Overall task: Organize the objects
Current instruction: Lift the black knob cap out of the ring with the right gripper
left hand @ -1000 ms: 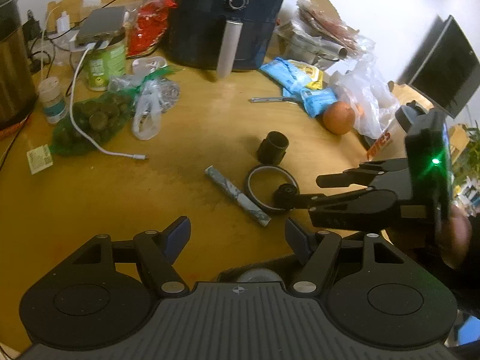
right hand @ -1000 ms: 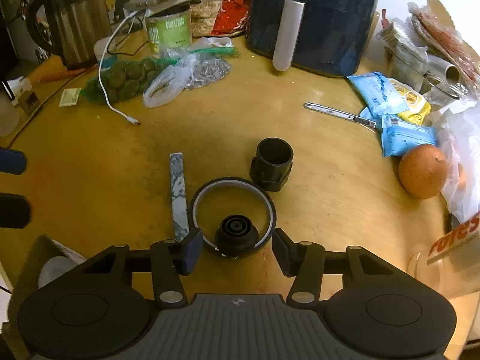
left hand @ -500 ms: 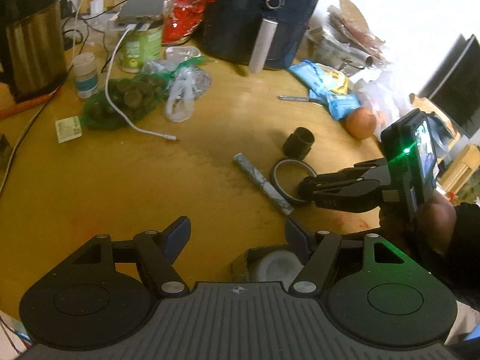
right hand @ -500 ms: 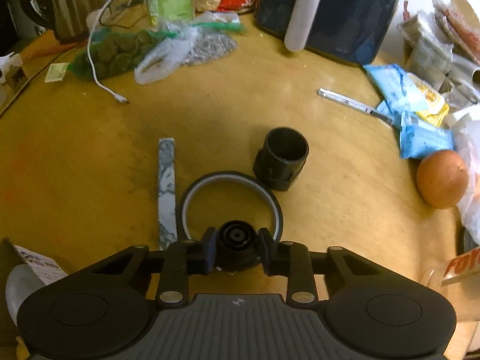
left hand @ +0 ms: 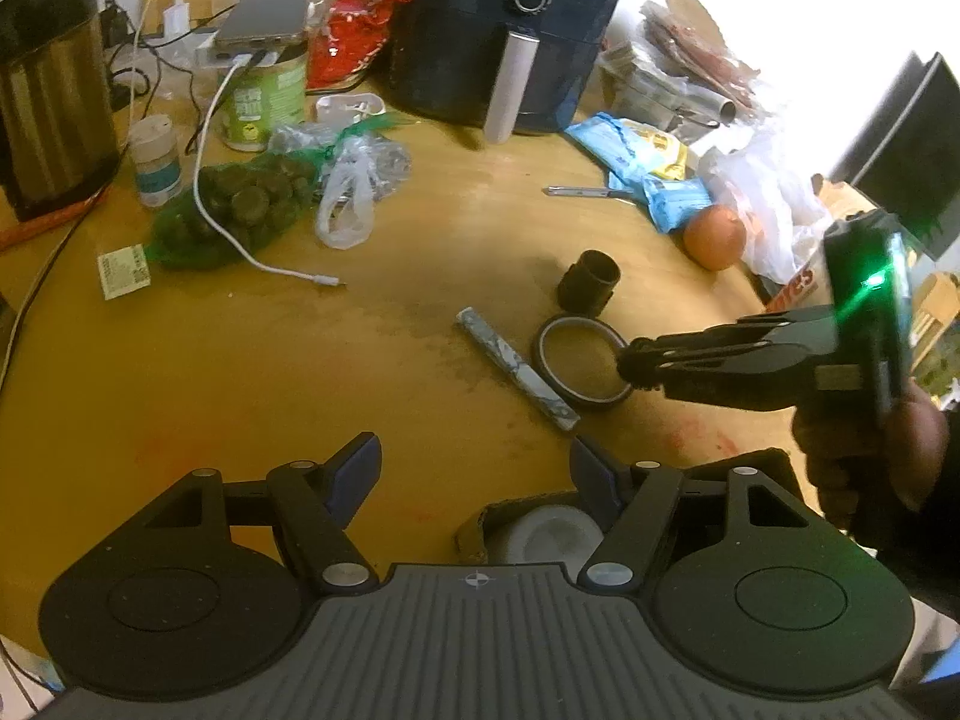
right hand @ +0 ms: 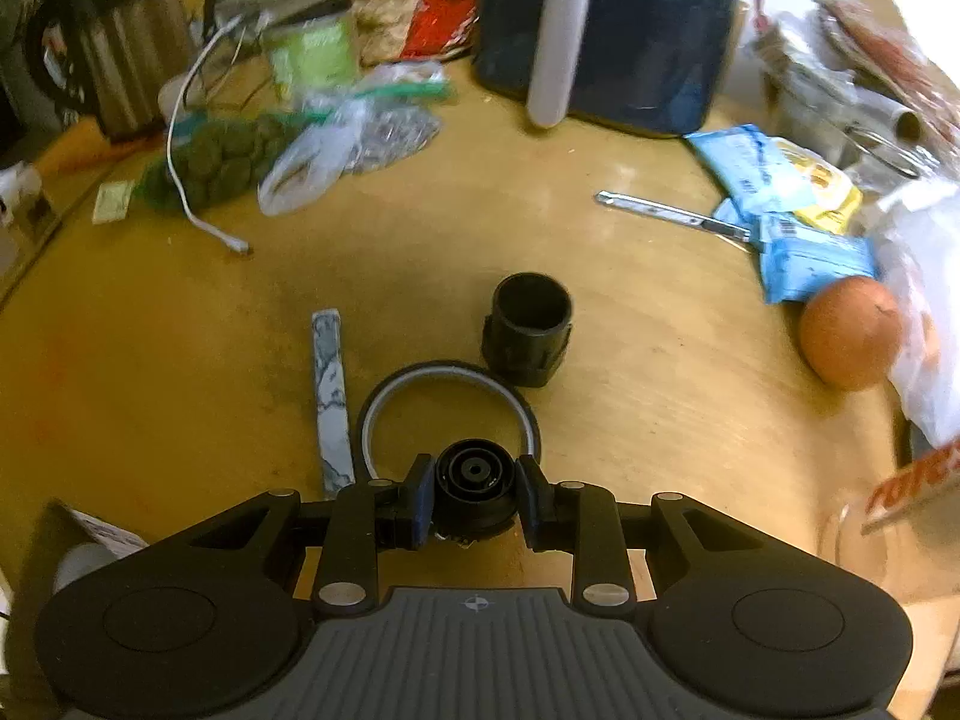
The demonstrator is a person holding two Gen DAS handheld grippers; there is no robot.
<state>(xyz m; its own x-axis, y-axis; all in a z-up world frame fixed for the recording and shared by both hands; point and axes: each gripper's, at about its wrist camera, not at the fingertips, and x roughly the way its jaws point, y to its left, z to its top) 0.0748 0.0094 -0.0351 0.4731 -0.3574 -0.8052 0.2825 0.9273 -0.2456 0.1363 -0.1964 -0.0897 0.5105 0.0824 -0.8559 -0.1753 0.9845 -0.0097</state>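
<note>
My right gripper (right hand: 474, 495) is shut on a small black round cap (right hand: 475, 489) and holds it just above the near rim of a dark tape ring (right hand: 447, 375). A black cylinder (right hand: 528, 327) stands behind the ring, and a marbled grey stick (right hand: 330, 399) lies left of it. In the left wrist view the right gripper (left hand: 639, 360) reaches in from the right over the tape ring (left hand: 579, 360), with the cylinder (left hand: 588, 288) and stick (left hand: 516, 369) nearby. My left gripper (left hand: 474, 474) is open and empty, above the table's near edge.
A dark air fryer (left hand: 510, 30), a metal kettle (left hand: 48, 84), a green can (left hand: 264, 96), bagged items (left hand: 240, 204) and a white cable (left hand: 216, 180) crowd the back. An orange (right hand: 849, 333), blue packets (right hand: 798, 222) and a metal tool (right hand: 672, 213) lie right. A small box with a white roll (left hand: 552, 534) sits near.
My right gripper closed on the black cap and lifted it slightly off the table. My left gripper pulled back and rose, widening its view.
</note>
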